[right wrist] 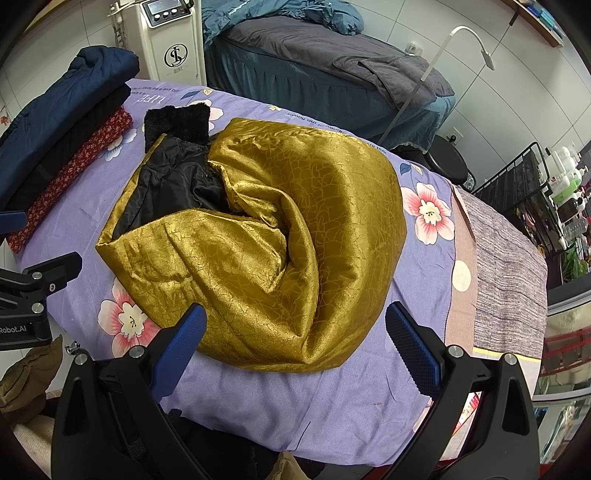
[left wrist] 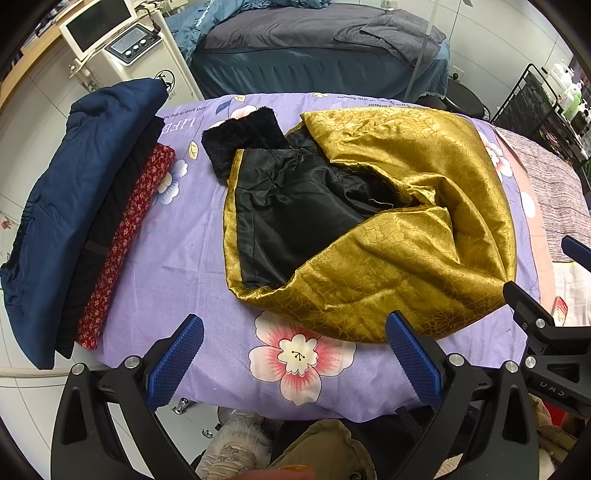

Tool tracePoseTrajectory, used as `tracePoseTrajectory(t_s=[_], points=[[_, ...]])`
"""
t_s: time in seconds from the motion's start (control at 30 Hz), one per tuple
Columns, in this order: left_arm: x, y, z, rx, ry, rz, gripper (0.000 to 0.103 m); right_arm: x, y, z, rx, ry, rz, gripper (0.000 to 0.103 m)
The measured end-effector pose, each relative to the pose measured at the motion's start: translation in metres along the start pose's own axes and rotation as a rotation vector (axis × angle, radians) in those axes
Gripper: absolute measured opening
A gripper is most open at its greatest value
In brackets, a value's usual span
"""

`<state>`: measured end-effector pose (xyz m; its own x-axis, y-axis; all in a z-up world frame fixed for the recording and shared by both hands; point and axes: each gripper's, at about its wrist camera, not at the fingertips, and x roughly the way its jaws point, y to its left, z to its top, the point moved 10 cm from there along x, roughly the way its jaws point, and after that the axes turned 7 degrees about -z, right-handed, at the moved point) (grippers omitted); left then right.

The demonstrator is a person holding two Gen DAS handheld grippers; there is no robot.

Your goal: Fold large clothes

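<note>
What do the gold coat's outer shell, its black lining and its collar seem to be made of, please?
Gold coat shell: likely satin brocade, glossy with a crackle pattern. Black lining: probably thin polyester, shiny and creased. Collar: seemingly faux fur, matte and fuzzy.

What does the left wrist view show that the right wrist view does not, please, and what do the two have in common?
Only the left wrist view shows the white screen unit atop the machine and more of the coat's black lining.

Only the right wrist view shows the white gooseneck lamp, the black round stool and the full striped grey cloth.

Both show the gold coat with its black fur collar on the purple floral sheet, the folded stack topped by a navy garment, and both grippers with jaws open, holding nothing.
</note>
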<state>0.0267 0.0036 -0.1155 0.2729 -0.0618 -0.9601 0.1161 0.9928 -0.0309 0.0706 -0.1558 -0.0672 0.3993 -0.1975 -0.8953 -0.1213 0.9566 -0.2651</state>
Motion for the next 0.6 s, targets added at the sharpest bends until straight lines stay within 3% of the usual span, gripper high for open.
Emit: tracePoseTrajectory(t_s=[0.6], points=[[0.0037,0.0008,-0.0018,-0.002,0.019,0.004,0.097,0.0012,0.0056,-0.0076,-0.003,0.004,0.001,0.096]])
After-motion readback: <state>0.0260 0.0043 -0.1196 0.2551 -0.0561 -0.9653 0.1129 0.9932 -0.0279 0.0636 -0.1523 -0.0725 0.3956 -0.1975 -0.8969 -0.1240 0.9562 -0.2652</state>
